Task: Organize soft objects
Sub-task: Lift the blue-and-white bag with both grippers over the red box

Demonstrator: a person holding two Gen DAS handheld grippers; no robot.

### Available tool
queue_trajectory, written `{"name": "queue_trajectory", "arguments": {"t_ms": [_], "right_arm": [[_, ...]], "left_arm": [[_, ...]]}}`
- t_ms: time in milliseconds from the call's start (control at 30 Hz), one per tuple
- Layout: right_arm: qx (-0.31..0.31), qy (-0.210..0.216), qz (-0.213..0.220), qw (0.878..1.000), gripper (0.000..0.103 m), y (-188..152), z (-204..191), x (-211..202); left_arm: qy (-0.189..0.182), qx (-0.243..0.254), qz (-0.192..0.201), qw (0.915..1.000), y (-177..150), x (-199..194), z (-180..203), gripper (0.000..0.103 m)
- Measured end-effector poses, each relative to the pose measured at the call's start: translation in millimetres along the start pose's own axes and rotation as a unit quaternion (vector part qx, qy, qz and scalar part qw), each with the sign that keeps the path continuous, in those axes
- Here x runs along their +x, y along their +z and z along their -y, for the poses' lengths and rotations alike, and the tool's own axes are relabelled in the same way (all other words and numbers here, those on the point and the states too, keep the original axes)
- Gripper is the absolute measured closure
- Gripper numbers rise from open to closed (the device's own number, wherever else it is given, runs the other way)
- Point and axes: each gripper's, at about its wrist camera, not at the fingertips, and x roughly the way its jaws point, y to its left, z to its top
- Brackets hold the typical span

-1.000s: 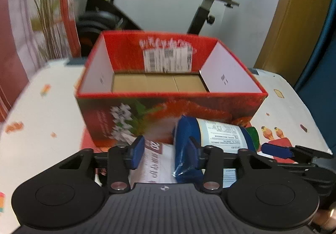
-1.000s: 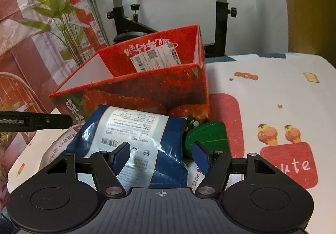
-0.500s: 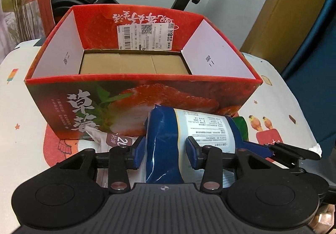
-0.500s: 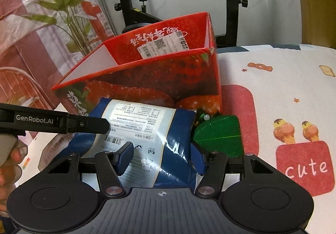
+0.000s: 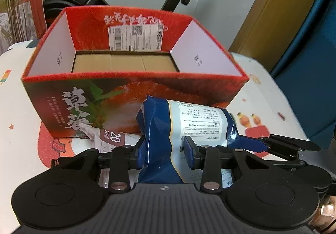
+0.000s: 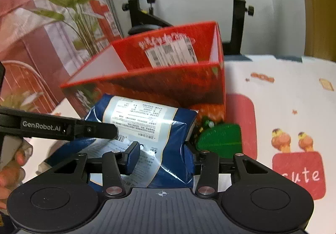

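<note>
Gripping the blue snack bag at opposite ends, left gripper and right gripper have raised it toward the empty strawberry carton ahead, indicating imminent placement inside.

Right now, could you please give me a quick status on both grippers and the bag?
Left gripper and right gripper both shut on blue bag. Bag not yet in the red box. Box front wall stands ahead.
</note>
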Motion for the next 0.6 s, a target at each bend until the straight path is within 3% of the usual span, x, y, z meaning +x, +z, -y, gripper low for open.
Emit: {"name": "queue_trajectory", "arguments": {"t_ms": [300,600], "right_arm": [[-0.053,0.003,0.048,0.997,0.062,25,-33,-45],[-0.163,0.000,0.083,0.983,0.062,92,-72,-58]], "left_arm": [[-0.020,0.008,0.076,0.9968,11,-56,-1,0.064],[-0.015,0.033,0.141,0.9893,67,-79,-9,0.064]]}}
